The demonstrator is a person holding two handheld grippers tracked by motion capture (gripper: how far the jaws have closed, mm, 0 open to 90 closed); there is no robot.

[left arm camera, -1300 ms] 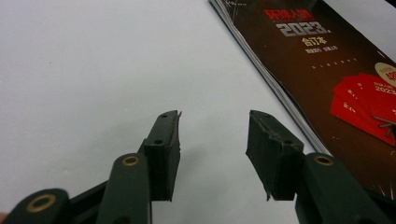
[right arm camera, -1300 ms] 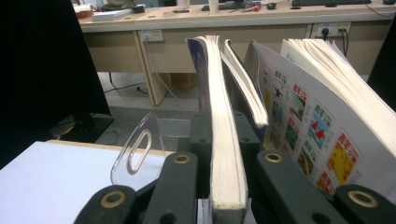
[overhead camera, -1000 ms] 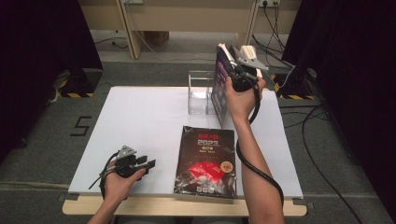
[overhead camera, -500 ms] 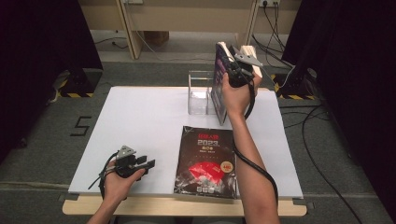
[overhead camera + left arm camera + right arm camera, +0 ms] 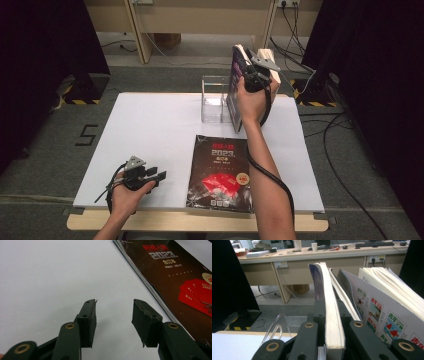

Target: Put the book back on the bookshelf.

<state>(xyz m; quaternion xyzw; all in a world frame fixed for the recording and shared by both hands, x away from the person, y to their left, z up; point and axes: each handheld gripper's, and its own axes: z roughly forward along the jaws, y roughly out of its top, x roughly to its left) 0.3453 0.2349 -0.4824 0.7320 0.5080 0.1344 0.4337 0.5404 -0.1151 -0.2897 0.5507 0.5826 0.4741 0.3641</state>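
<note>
Right tongs [image 5: 248, 75] are clenched on an upright book [image 5: 332, 322], held above the tabletop [image 5: 150, 130] at its 1 o'clock corner, just beside the clear acrylic holder [image 5: 214, 100]. Left tongs [image 5: 113, 320] rest released at 7 o'clock, near the flat magazine [image 5: 222, 172].
</note>
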